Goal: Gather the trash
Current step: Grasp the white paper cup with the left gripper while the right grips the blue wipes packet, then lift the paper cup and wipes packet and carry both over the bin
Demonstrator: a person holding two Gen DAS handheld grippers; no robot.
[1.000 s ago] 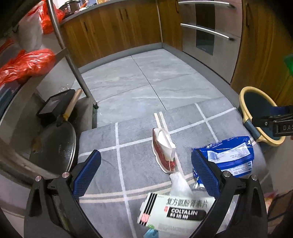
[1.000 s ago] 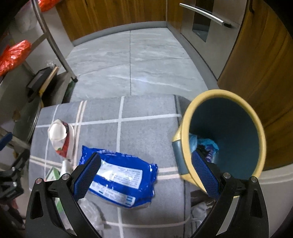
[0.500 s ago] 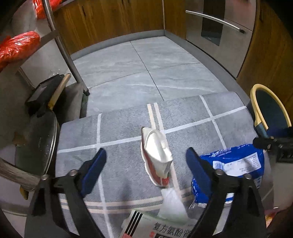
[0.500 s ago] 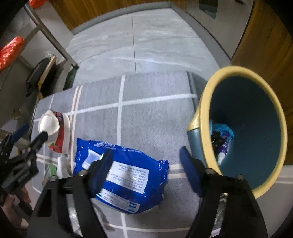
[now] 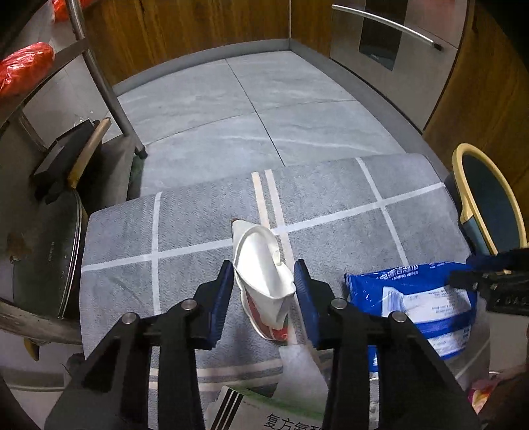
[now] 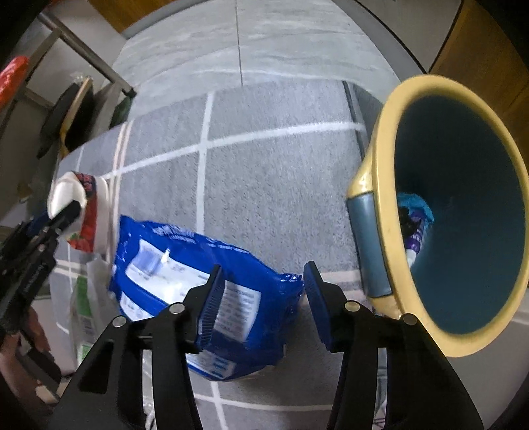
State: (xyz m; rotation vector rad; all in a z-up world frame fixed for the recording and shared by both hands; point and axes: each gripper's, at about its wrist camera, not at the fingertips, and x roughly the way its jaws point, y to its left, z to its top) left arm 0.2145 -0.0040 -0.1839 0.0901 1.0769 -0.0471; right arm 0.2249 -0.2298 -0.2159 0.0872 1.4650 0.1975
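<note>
The crushed white-and-red paper cup (image 5: 264,281) lies between the closing left gripper (image 5: 264,291) pads, untouched; the closing right gripper (image 6: 261,304) straddles the blue wipes pack's (image 6: 198,281) edge.

Upper right there's a steel oven door (image 5: 393,43) set in wood cabinets (image 5: 185,29), a red plastic bag (image 5: 24,66) sits upper left, dark pan (image 5: 43,244) mid-left.

On the mat — one crushed cup (image 5: 264,281), one blue wipes pack (image 6: 198,281), one medicine box (image 5: 274,413); beside it — one bin (image 6: 456,205).
</note>
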